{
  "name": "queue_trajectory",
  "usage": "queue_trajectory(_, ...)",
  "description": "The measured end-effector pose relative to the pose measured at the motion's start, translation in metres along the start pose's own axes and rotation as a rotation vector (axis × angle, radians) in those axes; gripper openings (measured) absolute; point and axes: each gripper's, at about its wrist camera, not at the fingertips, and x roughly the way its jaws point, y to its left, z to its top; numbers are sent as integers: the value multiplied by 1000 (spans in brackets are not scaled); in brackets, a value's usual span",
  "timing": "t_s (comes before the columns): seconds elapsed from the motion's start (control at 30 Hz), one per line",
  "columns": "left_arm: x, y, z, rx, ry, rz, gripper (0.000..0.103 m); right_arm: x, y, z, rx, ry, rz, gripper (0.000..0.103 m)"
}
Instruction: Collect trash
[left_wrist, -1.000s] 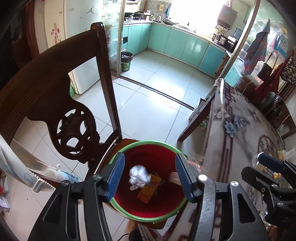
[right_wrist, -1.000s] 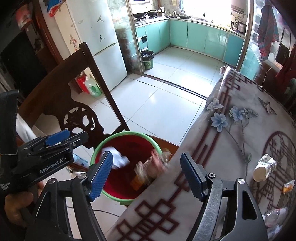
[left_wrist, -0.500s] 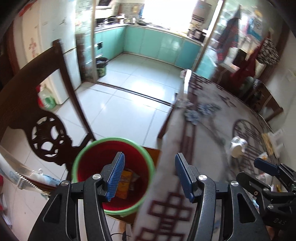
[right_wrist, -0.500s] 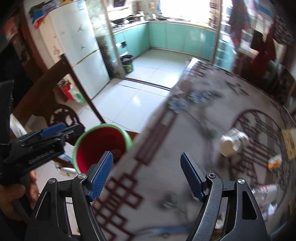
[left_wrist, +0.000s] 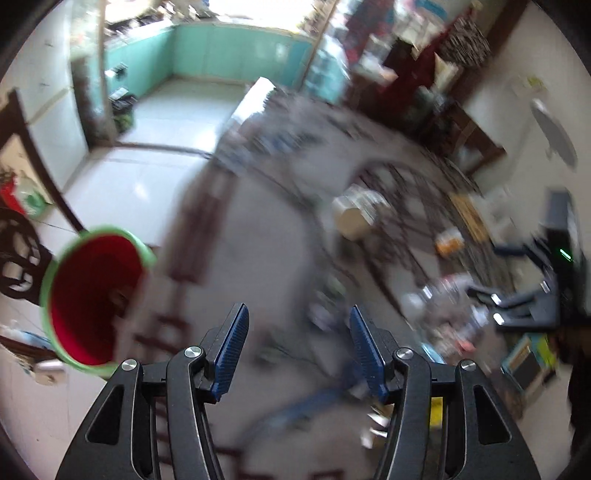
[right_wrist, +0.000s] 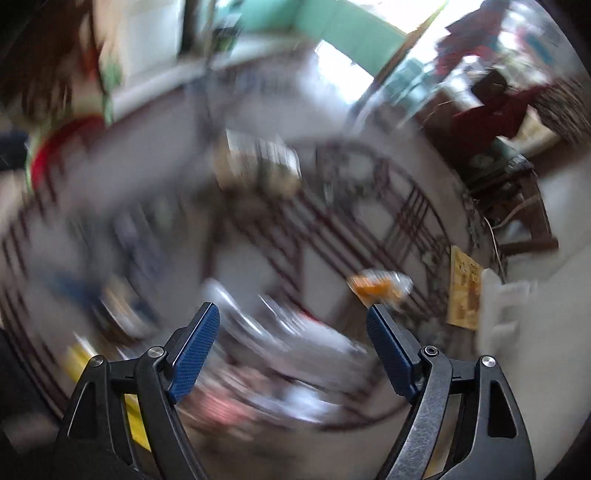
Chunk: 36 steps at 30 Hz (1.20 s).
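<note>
Both views are motion-blurred. The red bin with a green rim sits at the left beside the patterned table; it shows as a red smear in the right wrist view. My left gripper is open and empty above the table. My right gripper is open and empty over a blurred heap of trash. A tipped paper cup and an orange wrapper lie on the table; the wrapper also shows in the right wrist view. The right gripper's body shows at the left view's right side.
A dark carved wooden chair stands behind the bin. Tiled floor leads to a kitchen with teal cabinets. A yellow booklet and a white object lie near the table's right edge. Dark furniture stands beyond the table.
Both grippers have swung right, away from the bin and over the table. The bin has slid to the left edge of both views. Both stay open and empty.
</note>
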Motion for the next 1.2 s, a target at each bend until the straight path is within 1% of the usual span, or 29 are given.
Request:
queue_trajectory(0.07, 17, -23, -12, 18, 60, -30, 56, 21, -7, -8, -104, 68, -6, 82)
queue_trajectory(0.13, 32, -43, -23, 29, 114, -42, 56, 41, -12, -14, -172, 130, 34, 82)
queue_trajectory(0.2, 43, -53, -30, 35, 153, -41, 56, 56, -12, -21, -238, 173, 68, 82)
queue_trajectory(0.27, 54, -61, -36, 31, 184, -33, 56, 70, -6, -23, -307, 195, 55, 82)
queue_trajectory(0.33, 62, -64, -40, 24, 208, -30, 56, 83, -1, -24, -334, 214, 35, 81)
queue_trajectory(0.4, 73, -68, -44, 13, 246, -29, 56, 94, 3, -25, -354, 215, 12, 79)
queue_trajectory(0.47, 83, -68, -47, 2, 283, -34, 56, 94, 3, -24, -347, 192, 8, 73)
queue_trajectory(0.5, 89, -70, -49, 0, 301, -33, 56, 89, -1, -22, -315, 164, 27, 66)
queue_trajectory(0.53, 95, -72, -51, -3, 322, -42, 56, 85, -5, -21, -286, 142, 33, 66)
queue_trajectory(0.57, 102, -74, -52, -9, 344, -51, 56, 81, -10, -20, -244, 113, 38, 64)
queue_trajectory(0.6, 107, -76, -54, -13, 360, -58, 56, 73, -21, -18, -169, 72, 37, 63)
queue_trajectory(0.63, 112, -79, -55, -14, 377, -70, 56, 69, -26, -15, -112, 50, 38, 63)
queue_trajectory(0.73, 126, -87, -59, -9, 414, -94, 56, 45, -52, -19, 109, -34, 104, 61)
queue_trajectory(0.77, 127, -90, -59, -1, 401, -99, 56, 37, -56, -22, 159, -60, 118, 60)
queue_trajectory(0.83, 131, -95, -57, 11, 397, -103, 56, 21, -58, -28, 235, -103, 103, 58)
queue_trajectory(0.9, 133, -94, -56, -8, 399, -127, 39, 10, -62, -32, 320, -124, 64, 56)
queue_trajectory(0.93, 134, -92, -55, -25, 402, -150, 39, -1, -62, -39, 382, -152, 65, 55)
queue_trajectory(1.0, 134, -90, -54, -28, 400, -160, 38, -17, -61, -46, 462, -201, 103, 52)
queue_trajectory(1.07, 130, -87, -49, -17, 381, -158, 37, -20, -60, -47, 498, -216, 109, 48)
queue_trajectory(1.1, 126, -86, -46, -14, 362, -157, 37, -20, -59, -45, 502, -208, 107, 35)
queue_trajectory(1.17, 115, -83, -37, -5, 314, -149, 37, -8, -62, -44, 528, -173, 129, 0)
queue_trajectory(1.2, 108, -82, -32, 3, 282, -141, 37, 2, -66, -45, 539, -147, 155, 0)
